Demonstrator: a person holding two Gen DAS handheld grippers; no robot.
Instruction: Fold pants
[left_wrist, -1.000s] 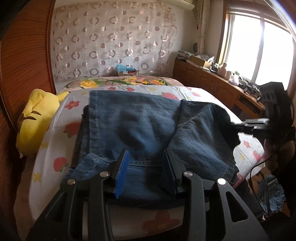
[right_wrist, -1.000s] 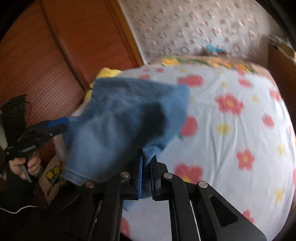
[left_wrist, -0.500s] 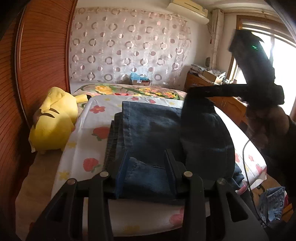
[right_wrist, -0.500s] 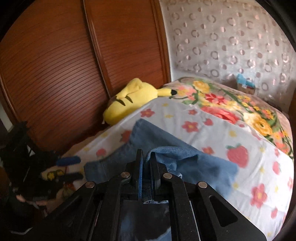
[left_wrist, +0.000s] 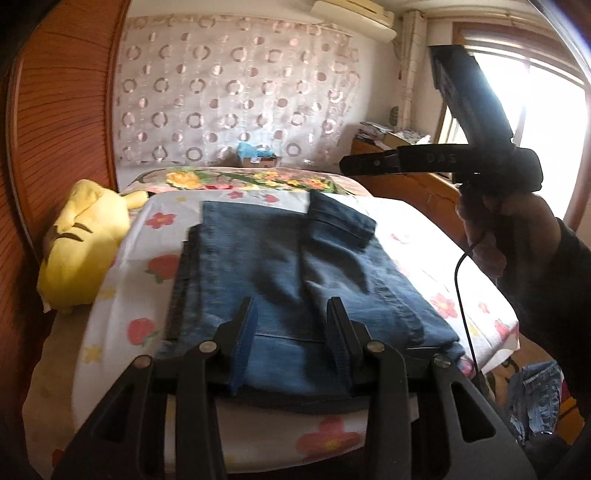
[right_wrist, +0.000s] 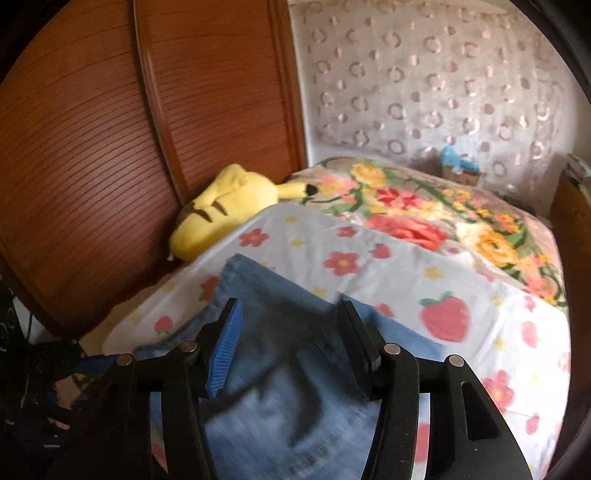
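Now the jeans (left_wrist: 295, 280) lie folded on the bed (left_wrist: 122, 280). Right gripper (right_wrist: 291, 347), jaws just parted, hangs empty above them; left gripper (left_wrist: 291, 343) brackets the near edge, grip uncertain. Tugging that edge could drag the fold askew.

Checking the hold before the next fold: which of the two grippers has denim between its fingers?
The left gripper, straddling the jeans; the right gripper hangs empty above.
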